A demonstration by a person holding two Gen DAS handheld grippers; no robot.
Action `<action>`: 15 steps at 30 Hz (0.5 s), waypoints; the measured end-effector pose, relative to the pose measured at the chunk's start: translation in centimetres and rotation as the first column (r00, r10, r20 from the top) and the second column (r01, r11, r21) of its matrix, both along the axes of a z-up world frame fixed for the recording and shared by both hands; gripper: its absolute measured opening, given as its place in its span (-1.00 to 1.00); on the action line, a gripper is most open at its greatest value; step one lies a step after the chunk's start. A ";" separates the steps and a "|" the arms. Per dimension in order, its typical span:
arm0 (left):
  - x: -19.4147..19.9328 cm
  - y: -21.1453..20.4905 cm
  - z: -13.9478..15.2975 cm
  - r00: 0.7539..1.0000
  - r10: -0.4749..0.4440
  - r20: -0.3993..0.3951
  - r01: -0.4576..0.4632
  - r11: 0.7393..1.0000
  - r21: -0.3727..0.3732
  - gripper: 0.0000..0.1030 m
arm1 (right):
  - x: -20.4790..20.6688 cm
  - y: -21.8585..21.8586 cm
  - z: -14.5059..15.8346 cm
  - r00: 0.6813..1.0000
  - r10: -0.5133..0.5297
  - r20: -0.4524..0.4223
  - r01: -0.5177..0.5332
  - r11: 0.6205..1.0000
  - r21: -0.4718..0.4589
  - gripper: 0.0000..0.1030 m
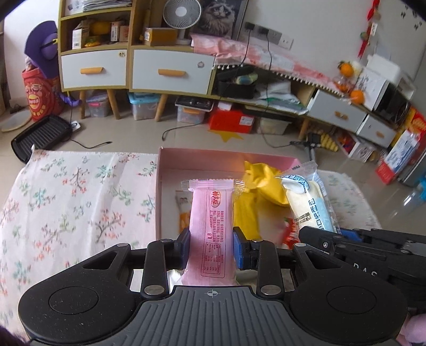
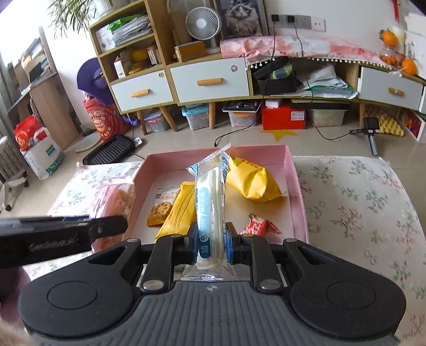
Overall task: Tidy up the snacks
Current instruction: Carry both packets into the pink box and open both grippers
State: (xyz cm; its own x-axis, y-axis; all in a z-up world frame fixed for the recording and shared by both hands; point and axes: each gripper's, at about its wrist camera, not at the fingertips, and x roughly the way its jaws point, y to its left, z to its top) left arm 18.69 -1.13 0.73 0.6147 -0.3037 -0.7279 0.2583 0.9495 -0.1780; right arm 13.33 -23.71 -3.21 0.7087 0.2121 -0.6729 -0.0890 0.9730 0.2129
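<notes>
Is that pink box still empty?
No, the pink box already holds a big yellow bag, a slim yellow packet, an orange snack pouch and a red-and-white wrapper.

Box (image 2: 298,186) on clothed table (image 2: 359,202), snack packets (image 2: 255,181) inside, cabinets (image 2: 210,79) behind across floor

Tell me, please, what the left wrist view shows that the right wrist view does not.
Only the left wrist view shows the left gripper shut on the pink packet, with the packet's printed back plain.

Only the right wrist view shows the right gripper shut on the white packet, and, in the pink box, the whole orange biscuit packet and a red candy.

Both show the box on the floral cloth, the white packet, the big yellow bag inside, and the fan on the cabinet behind.
</notes>
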 end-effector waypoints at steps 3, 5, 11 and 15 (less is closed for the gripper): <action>1.4 -0.7 -1.0 1.000 -0.016 -0.009 0.017 0.999 0.043 -0.43 | 1.3 0.4 -0.7 1.000 -0.005 -0.009 0.005 1.000 -0.006 -0.66; 2.3 -1.1 -1.7 0.999 -0.028 -0.020 0.029 0.998 0.061 -0.43 | 1.9 0.6 -1.1 1.000 -0.004 -0.013 0.003 0.999 -0.042 -0.66; 4.2 -1.6 -3.2 0.999 -0.026 -0.036 0.028 0.996 0.080 -0.43 | 3.1 1.3 -2.0 1.000 -0.002 -0.022 0.000 0.996 -0.087 -0.66; 4.7 -1.3 -3.5 0.999 -0.030 -0.026 0.031 0.998 0.058 -0.43 | 3.4 1.6 -2.1 1.000 -0.008 -0.021 0.006 0.995 -0.097 -0.67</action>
